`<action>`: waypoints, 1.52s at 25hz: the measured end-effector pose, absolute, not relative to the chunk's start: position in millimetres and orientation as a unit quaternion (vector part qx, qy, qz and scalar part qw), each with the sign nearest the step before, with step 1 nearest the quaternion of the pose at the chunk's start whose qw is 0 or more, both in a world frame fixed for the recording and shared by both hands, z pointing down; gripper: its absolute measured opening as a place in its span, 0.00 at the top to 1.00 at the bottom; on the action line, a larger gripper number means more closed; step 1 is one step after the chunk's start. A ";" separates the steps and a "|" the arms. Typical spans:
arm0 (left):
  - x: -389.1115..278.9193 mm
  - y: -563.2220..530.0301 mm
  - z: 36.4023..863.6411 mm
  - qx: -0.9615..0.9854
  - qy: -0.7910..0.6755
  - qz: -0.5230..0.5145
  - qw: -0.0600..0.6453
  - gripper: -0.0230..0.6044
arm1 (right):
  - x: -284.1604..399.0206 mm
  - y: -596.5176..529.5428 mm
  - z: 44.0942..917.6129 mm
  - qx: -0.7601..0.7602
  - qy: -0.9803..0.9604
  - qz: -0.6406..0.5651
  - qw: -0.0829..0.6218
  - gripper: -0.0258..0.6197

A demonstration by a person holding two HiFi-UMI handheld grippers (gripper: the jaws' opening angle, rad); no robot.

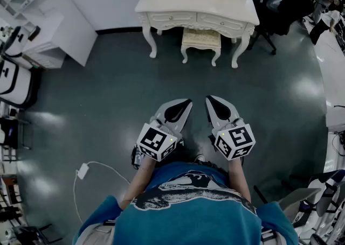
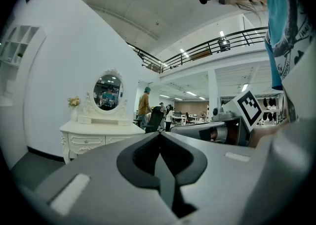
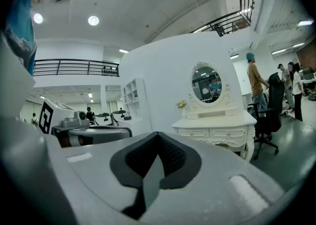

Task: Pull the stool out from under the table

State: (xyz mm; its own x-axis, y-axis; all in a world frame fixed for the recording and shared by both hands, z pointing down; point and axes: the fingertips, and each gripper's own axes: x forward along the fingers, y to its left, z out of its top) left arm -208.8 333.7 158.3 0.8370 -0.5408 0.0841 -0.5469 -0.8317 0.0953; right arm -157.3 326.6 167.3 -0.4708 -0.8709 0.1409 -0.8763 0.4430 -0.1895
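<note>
A cream stool [image 1: 201, 40] with carved legs stands tucked under the white dressing table [image 1: 197, 9] at the top of the head view. My left gripper [image 1: 187, 102] and right gripper [image 1: 209, 99] are held side by side in front of my body, well short of the stool, over bare floor. Both are shut with nothing between the jaws. In the left gripper view the dressing table [image 2: 101, 132] with its oval mirror [image 2: 108, 91] stands at the left, and the left gripper [image 2: 159, 135] is shut. The right gripper view has the table [image 3: 217, 126] at the right behind the shut right gripper [image 3: 157, 135].
A white shelf unit [image 1: 38, 12] stands at the left wall. A white charger and cable [image 1: 83, 171] lie on the dark floor [image 1: 97, 104] near my left side. An office chair [image 1: 280, 7] and people are to the table's right. Equipment lines both side edges.
</note>
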 end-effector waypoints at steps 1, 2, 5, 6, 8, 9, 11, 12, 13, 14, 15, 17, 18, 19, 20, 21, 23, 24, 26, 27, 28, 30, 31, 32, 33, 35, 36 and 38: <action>-209.5 331.6 158.1 0.957 -0.283 0.027 0.057 0.94 | -157.6 324.6 167.6 0.515 -0.849 0.120 0.010 0.96; -210.3 329.5 158.0 0.957 -0.283 0.026 0.057 0.94 | -158.0 322.7 167.8 0.516 -0.848 0.122 0.009 0.96; -213.5 323.2 158.4 0.957 -0.282 0.027 0.057 0.94 | -158.8 317.3 168.7 0.520 -0.845 0.127 0.002 0.96; -214.7 321.5 158.8 0.958 -0.281 0.028 0.057 0.94 | -158.9 316.0 169.0 0.522 -0.843 0.129 -0.001 0.96; -216.6 318.7 160.0 0.958 -0.279 0.028 0.058 0.94 | -159.3 314.1 170.6 0.524 -0.841 0.132 -0.006 0.96; -217.7 317.5 160.7 0.958 -0.278 0.028 0.058 0.94 | -159.7 313.3 171.8 0.524 -0.841 0.134 -0.007 0.96; -220.6 315.0 161.7 0.959 -0.276 0.030 0.056 0.94 | -160.7 311.3 174.3 0.526 -0.839 0.140 -0.009 0.96; -222.7 313.3 162.1 0.959 -0.275 0.031 0.056 0.94 | -161.1 309.7 175.1 0.529 -0.837 0.143 -0.011 0.96; -225.0 311.3 162.5 0.960 -0.273 0.032 0.056 0.94 | -161.5 307.8 175.6 0.531 -0.834 0.147 -0.014 0.96; -227.6 308.8 162.6 0.960 -0.271 0.032 0.056 0.94 | -162.2 305.5 175.6 0.535 -0.832 0.150 -0.017 0.96; -230.4 306.2 162.5 0.961 -0.269 0.032 0.056 0.94 | -163.0 303.1 175.3 0.537 -0.829 0.153 -0.021 0.96; -236.2 300.9 161.7 0.962 -0.264 0.030 0.056 0.94 | -165.5 298.4 174.1 0.543 -0.825 0.157 -0.028 0.96; -239.4 298.4 161.9 0.963 -0.262 0.030 0.056 0.94 | -167.2 296.4 174.0 0.545 -0.822 0.159 -0.031 0.96; -242.6 295.9 162.5 0.964 -0.259 0.030 0.056 0.94 | -169.1 294.6 174.5 0.548 -0.820 0.160 -0.034 0.96; -245.8 293.5 163.4 0.964 -0.256 0.031 0.056 0.94 | -171.1 293.2 175.2 0.551 -0.818 0.162 -0.037 0.96; -248.7 291.3 164.1 0.965 -0.254 0.033 0.056 0.94 | -172.9 292.3 176.1 0.554 -0.816 0.163 -0.039 0.95; -252.9 288.2 165.8 0.966 -0.251 0.036 0.053 0.94 | -175.9 292.8 178.9 0.558 -0.812 0.168 -0.040 0.94; -253.9 287.0 167.6 0.966 -0.250 0.037 0.052 0.94 | -176.9 293.7 181.7 0.559 -0.811 0.169 -0.038 0.94; -253.9 284.4 174.4 0.966 -0.249 0.038 0.054 0.94 | -178.4 295.6 190.1 0.560 -0.810 0.173 -0.032 0.94; -252.9 283.5 178.5 0.966 -0.247 0.038 0.057 0.94 | -178.7 296.7 194.2 0.560 -0.809 0.174 -0.028 0.94; -250.9 282.8 182.0 0.967 -0.245 0.039 0.062 0.94 | -178.1 297.5 196.9 0.560 -0.809 0.176 -0.025 0.94; -243.2 280.8 185.5 0.968 -0.239 0.039 0.070 0.94 | -172.9 296.9 198.2 0.561 -0.809 0.177 -0.021 0.94; -238.3 279.2 186.0 0.968 -0.237 0.040 0.072 0.94 | -168.6 295.2 197.8 0.561 -0.808 0.177 -0.021 0.94; -233.4 277.4 186.4 0.968 -0.235 0.041 0.073 0.94 | -164.1 293.0 197.6 0.562 -0.808 0.178 -0.021 0.94; -229.0 275.4 187.0 0.968 -0.234 0.043 0.074 0.94 | -159.7 290.4 197.9 0.561 -0.808 0.179 -0.022 0.94; -221.2 269.5 189.2 0.968 -0.237 0.048 0.074 0.94 | -151.5 284.2 199.9 0.558 -0.809 0.181 -0.025 0.94; -217.0 265.1 190.4 0.967 -0.240 0.049 0.075 0.94 | -147.1 280.2 201.3 0.555 -0.811 0.182 -0.025 0.94; -206.1 253.6 193.0 0.964 -0.251 0.049 0.079 0.94 | -135.7 270.0 204.0 0.546 -0.817 0.184 -0.024 0.94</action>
State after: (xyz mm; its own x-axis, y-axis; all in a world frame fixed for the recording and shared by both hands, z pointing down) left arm -206.1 253.6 193.0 0.8692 -0.4758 0.1344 -0.4913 -0.8616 0.1274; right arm -135.7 270.0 204.0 -0.4031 -0.9010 0.1606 -0.8831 0.3368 -0.3268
